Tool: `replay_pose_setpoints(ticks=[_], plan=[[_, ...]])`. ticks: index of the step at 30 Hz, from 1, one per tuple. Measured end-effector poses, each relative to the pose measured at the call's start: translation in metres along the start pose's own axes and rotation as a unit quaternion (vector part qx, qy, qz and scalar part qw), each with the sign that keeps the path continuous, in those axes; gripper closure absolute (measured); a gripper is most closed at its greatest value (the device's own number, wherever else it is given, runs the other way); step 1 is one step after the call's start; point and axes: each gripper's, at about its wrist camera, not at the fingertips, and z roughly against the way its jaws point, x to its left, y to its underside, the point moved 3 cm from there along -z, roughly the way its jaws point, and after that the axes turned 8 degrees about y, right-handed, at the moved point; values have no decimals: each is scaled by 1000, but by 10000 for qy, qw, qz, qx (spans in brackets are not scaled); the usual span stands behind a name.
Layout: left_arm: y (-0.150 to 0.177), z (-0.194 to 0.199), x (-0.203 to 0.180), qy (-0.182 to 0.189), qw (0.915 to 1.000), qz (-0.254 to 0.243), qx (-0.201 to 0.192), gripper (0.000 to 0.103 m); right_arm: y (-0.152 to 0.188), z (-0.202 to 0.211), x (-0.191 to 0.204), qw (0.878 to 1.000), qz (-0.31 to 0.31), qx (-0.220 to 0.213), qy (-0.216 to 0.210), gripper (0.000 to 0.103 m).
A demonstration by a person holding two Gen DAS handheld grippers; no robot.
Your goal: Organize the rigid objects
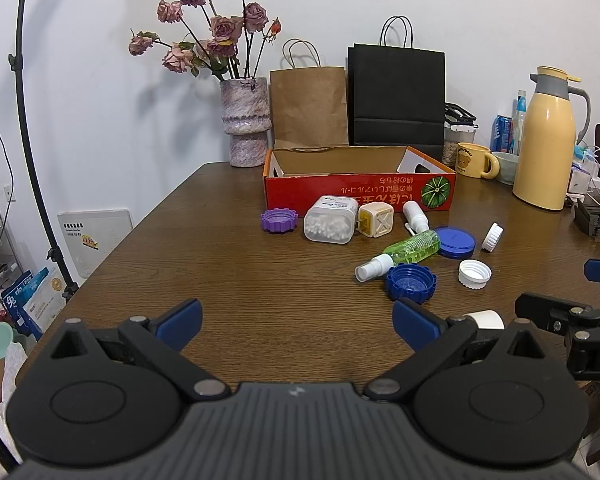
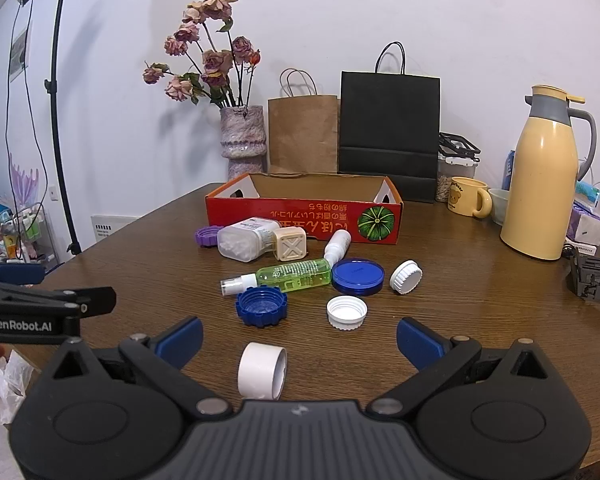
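Green spray bottle on side, white nozzle.

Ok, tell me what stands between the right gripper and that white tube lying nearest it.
Nothing visible. The white tube lies on its side on bare table, just ahead of the open right gripper, between its fingers' line; the other caps sit farther off.

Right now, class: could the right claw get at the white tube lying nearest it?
Probably yes. The right claw is open, and the white tube lies between its fingers on bare table, nothing in the way.
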Motion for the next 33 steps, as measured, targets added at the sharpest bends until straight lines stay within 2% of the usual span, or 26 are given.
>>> replay_pose_setpoints(ticks=[13, 33], plan=[[-1, -3, -1, 16, 10000, 21, 65, 0, -1, -4, 12, 9999, 43, 92, -7, 0], [6, -44, 12, 70, 9991, 137, 387, 0, 5, -40, 17, 9988, 132, 468, -64, 0]])
